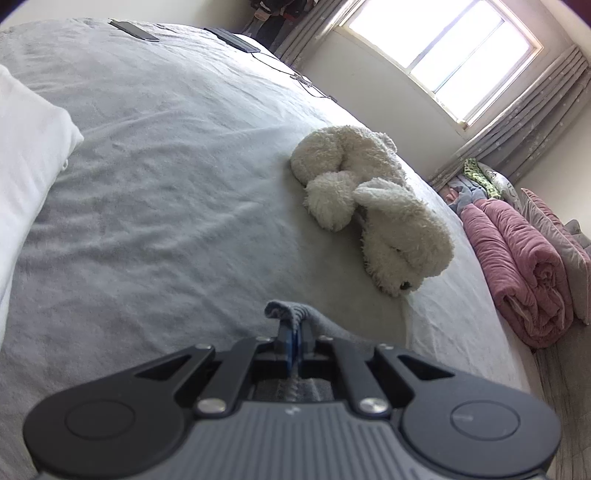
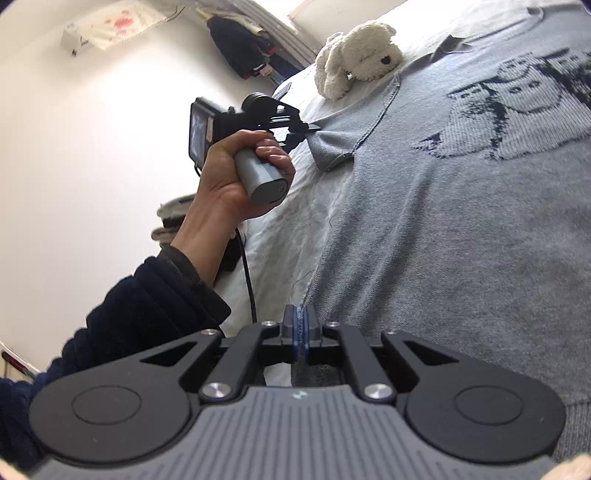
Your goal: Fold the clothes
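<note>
A grey knitted sweater (image 2: 443, 221) with a dark blue figure pattern lies spread on the bed. My right gripper (image 2: 301, 325) is shut on its near edge, with fabric caught between the blue pads. Farther up the sweater's left side, a person's hand (image 2: 236, 177) holds my left gripper (image 2: 313, 128), shut on the short sleeve. In the left wrist view that gripper (image 1: 291, 325) pinches a fold of the grey sweater (image 1: 291, 310) just above the bed sheet (image 1: 166, 184).
A white plush dog (image 1: 369, 206) (image 2: 354, 59) lies on the bed just beyond the sleeve. A white pillow (image 1: 29, 166) sits at the left; two dark flat devices (image 1: 135, 30) with cables lie at the far edge. Rolled pink quilts (image 1: 517, 266) lie beside the bed.
</note>
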